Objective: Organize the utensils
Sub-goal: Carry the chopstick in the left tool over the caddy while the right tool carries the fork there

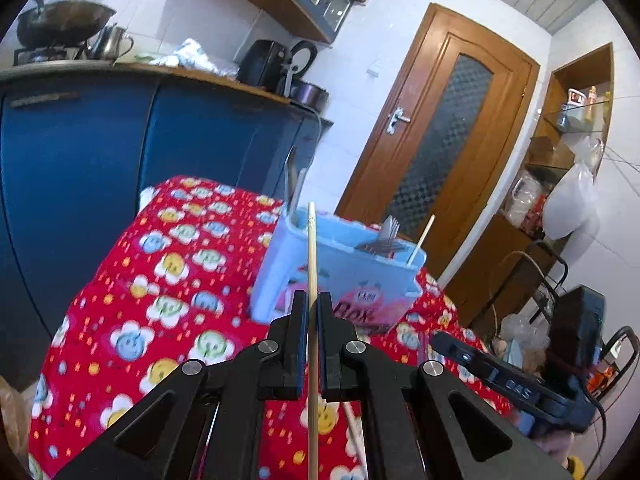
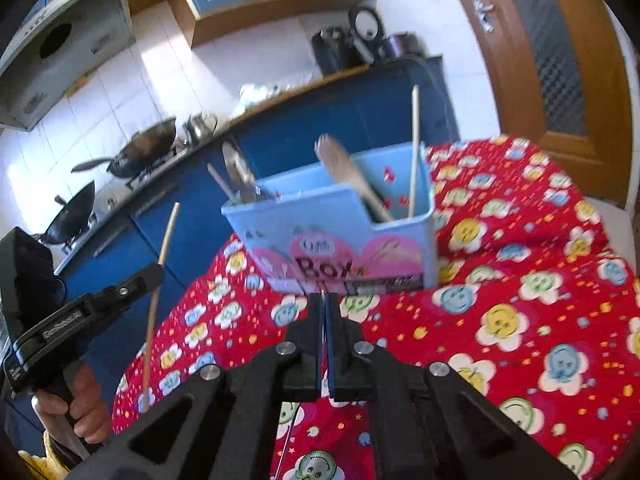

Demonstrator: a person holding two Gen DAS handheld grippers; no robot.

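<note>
The left gripper (image 1: 313, 300) is clamped on a long pale wooden chopstick (image 1: 312, 280) – it stands upright between the fingers, just short of the light-blue plastic utensil box (image 2: 340, 236) on the red flower-print tablecloth (image 2: 500, 280). The right gripper (image 2: 324, 298) is pinched almost closed on a thin metal rod – what utensil it belongs to cannot be told. In the box lean a wooden spoon (image 2: 348, 172), a second chopstick (image 2: 414, 148) and metal cutlery (image 2: 238, 172).
</note>
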